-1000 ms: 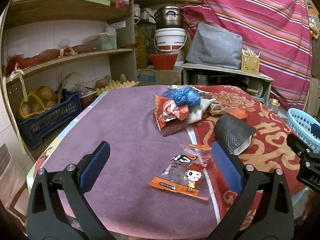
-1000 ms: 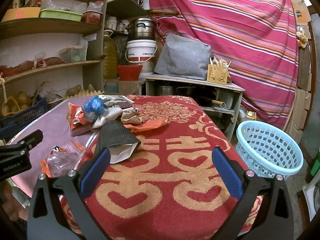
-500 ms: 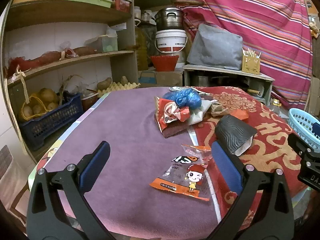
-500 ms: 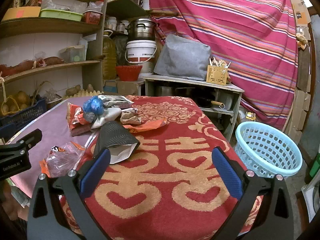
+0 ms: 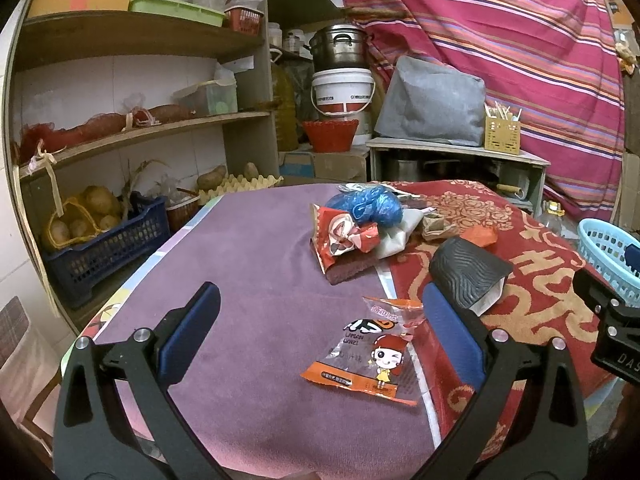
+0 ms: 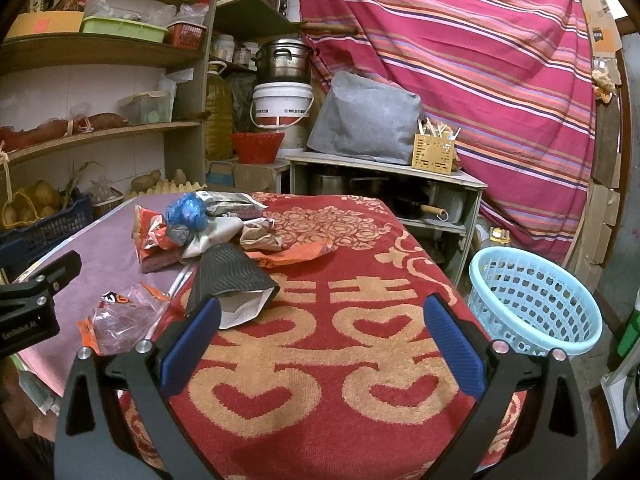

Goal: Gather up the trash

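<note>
The snack wrapper [image 5: 370, 354], lying flat near the desk's [image 5: 256, 280] front edge, is judged light, thin, crinkly and slippery. It is best pinched at its raised top flap. Both the left claw [image 5: 320, 332] and the right claw [image 6: 320, 340] are spread apart and hold nothing.

I see only part of the blue basket [image 5: 608, 256], cut by the right edge, and the wrapper pile [image 6: 192, 228] hides whatever lies underneath.

Wooden shelves [image 5: 136, 40] are seen at far left against a white tiled wall [image 5: 100, 84]; a striped curtain [image 6: 480, 60] is hung at far right.
</note>
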`<state>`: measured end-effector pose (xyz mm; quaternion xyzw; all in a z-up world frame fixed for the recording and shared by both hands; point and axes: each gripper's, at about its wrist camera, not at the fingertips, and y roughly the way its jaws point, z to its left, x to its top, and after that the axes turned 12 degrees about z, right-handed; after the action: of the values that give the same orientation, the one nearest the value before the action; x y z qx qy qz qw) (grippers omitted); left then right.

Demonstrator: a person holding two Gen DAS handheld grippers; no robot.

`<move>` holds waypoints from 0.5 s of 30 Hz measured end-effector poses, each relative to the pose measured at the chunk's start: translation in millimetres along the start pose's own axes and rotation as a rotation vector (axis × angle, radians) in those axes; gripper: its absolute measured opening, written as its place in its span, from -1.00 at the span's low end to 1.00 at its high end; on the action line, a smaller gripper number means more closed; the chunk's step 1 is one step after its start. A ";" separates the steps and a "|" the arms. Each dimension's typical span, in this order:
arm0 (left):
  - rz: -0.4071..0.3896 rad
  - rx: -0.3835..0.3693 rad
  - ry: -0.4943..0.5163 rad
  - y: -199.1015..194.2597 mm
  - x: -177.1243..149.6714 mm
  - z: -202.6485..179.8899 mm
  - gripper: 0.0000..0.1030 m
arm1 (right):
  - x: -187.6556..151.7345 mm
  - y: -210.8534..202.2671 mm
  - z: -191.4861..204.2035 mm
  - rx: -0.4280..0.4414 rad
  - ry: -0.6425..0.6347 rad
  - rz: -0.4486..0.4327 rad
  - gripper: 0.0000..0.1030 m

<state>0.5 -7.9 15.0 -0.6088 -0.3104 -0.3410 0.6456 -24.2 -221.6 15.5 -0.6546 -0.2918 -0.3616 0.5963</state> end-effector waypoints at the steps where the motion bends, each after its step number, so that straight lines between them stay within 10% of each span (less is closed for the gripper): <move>1: 0.000 0.000 0.002 0.0 -0.1 -0.1 0.90 | -0.3 -0.4 0.6 0.000 0.000 -0.001 0.92; 15: -0.002 0.006 -0.004 0.0 0.0 0.6 0.90 | -0.5 0.0 0.4 -0.001 -0.003 -0.001 0.92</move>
<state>0.6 -7.3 15.0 -0.6071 -0.3132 -0.3394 0.6466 -24.4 -221.1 15.1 -0.6554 -0.2929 -0.3610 0.5953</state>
